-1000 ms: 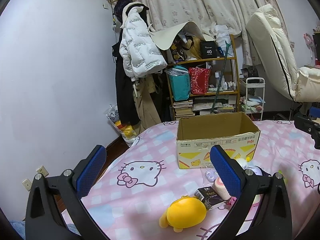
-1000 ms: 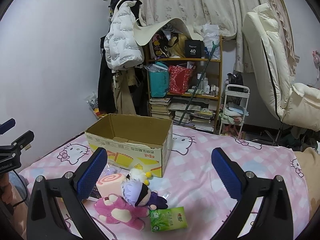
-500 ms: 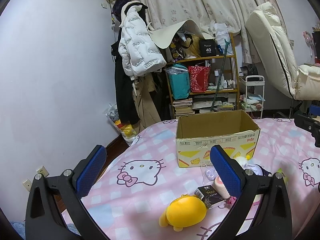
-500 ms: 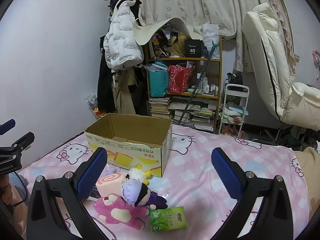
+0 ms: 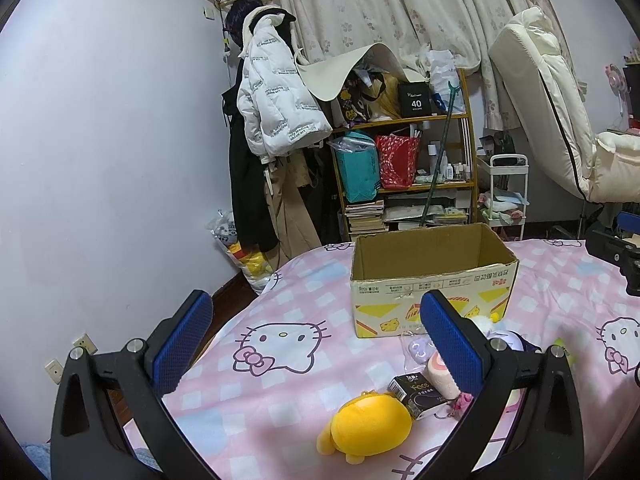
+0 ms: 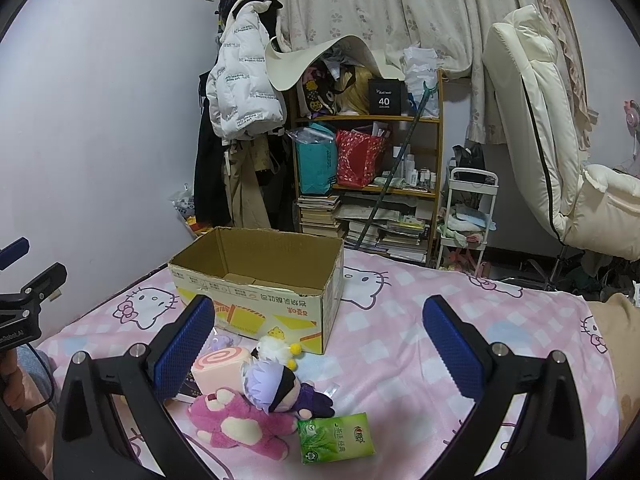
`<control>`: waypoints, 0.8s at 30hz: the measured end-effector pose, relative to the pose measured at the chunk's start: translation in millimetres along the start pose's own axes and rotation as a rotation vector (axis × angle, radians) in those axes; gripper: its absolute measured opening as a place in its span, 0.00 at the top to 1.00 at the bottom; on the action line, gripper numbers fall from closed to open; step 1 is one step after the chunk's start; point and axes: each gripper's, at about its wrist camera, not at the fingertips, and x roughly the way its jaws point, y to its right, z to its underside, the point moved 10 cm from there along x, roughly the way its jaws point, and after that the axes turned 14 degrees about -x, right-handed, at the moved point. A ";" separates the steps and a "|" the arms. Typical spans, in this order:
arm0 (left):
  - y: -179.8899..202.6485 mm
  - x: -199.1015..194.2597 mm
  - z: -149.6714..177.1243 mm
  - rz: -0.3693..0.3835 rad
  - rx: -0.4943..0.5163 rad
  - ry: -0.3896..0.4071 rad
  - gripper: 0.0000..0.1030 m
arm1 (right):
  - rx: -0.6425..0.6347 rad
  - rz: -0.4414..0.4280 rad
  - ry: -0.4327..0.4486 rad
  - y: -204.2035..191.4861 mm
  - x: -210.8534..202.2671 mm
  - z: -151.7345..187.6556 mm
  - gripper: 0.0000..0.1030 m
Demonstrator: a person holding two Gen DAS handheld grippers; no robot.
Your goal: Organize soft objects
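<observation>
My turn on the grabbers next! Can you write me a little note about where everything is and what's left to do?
Left gripper: open, empty, above the bedspread.
Right gripper: open, empty.
Cardboard box: open on the bed, nothing soft visible inside.
In front of the box: pink bear, purple-haired doll, swirl-roll plush, white fluffy toy, yellow plush. Also there: green packet, black packet.
Done: nothing packed yet.
Left: probably all the soft toys go into the box.

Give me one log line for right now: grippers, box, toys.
left gripper: open, empty | right gripper: open, empty | cardboard box: open, nothing visible inside | yellow plush, pink plush: on bedspread, untouched
</observation>
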 end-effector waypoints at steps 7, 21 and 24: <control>0.2 0.0 0.2 0.001 0.001 0.000 0.01 | 0.001 -0.001 -0.001 -0.4 0.0 0.2 0.00; 1.1 -0.3 0.4 0.004 0.006 -0.005 0.01 | 0.001 -0.002 -0.003 0.8 0.1 0.2 0.00; 2.1 0.8 0.9 0.000 0.010 -0.011 0.01 | 0.001 -0.003 -0.005 -3.8 2.4 1.6 0.00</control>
